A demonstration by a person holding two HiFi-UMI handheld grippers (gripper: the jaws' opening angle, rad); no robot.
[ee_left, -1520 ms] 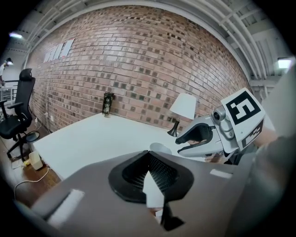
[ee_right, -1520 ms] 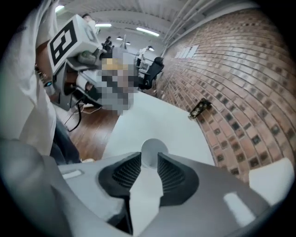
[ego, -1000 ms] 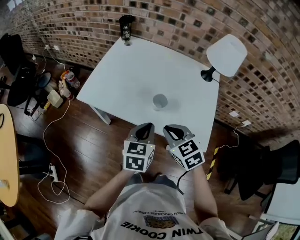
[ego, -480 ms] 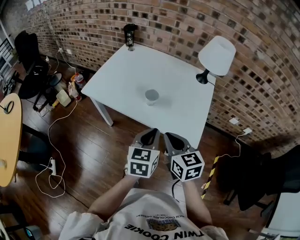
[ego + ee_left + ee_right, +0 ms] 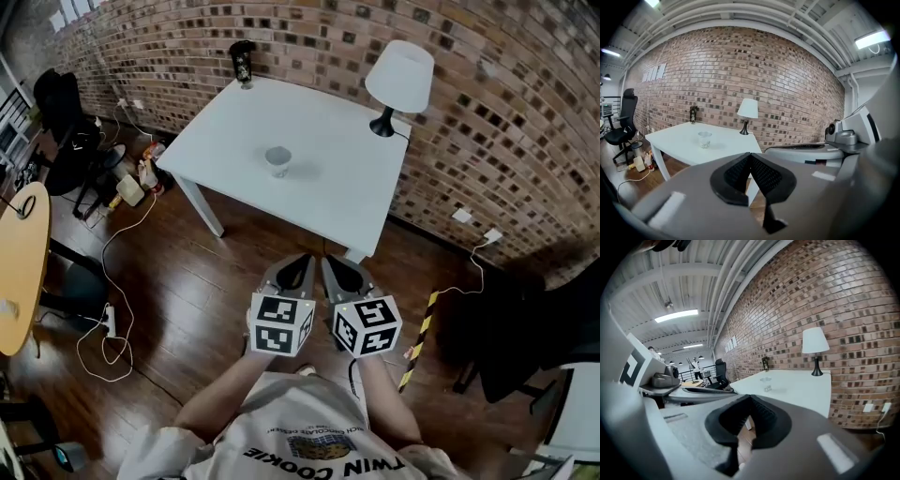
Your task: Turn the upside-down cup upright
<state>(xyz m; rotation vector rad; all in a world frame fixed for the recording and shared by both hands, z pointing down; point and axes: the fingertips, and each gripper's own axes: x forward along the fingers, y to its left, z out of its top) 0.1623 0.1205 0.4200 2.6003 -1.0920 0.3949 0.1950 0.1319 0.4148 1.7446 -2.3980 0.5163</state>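
A small clear cup stands alone near the middle of the white table, its wider end up; it also shows as the cup in the left gripper view and the cup in the right gripper view. Both grippers are held side by side over the wooden floor, well short of the table's near edge. My left gripper is shut with nothing between its pads. My right gripper is shut and empty too, and its pads meet. Neither touches the cup.
A white-shaded lamp stands at the table's far right corner, and a dark bottle-like object at its far left corner. The brick wall runs behind. Cables, bags, office chairs and a round wooden table lie to the left.
The person has backed away from the table. Both grippers, which were near the table's front edge, are now over the floor, and the cup lies farther off.
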